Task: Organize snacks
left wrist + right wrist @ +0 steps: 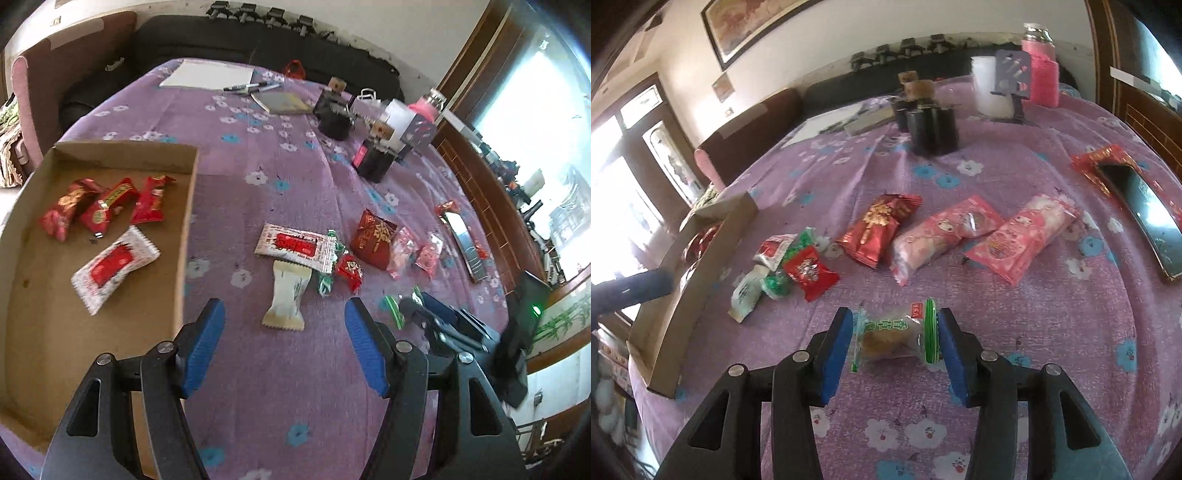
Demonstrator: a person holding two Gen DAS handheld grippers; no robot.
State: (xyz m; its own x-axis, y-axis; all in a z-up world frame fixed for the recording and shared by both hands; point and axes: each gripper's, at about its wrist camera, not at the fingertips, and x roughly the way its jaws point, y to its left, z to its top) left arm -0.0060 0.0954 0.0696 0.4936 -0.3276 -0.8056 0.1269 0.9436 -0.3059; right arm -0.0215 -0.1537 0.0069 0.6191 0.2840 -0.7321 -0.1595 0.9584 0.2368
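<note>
A cardboard box (190,206) lies at the left on the purple flowered cloth (258,369). It holds three red snack packets (107,206) and a white-and-red one (114,266). My left gripper (284,310) hangs open and empty over the cloth, just right of the box wall, with a white packet (286,299) lying beyond it. My right gripper (895,315) is open. A clear, green-edged pastry packet (894,336) lies on the cloth between its fingers, its wrapper ends close to the pads. Loose snacks lie beyond: a dark red pack (879,229), two pink packs (945,229), a small red one (809,273).
A phone (1148,214) lies on a red wrapper at the right. Black containers (932,129), a pink bottle (1041,70) and a white cup (991,88) stand at the far side. Paper and pens (243,86) lie at the back. The box (701,266) borders the left.
</note>
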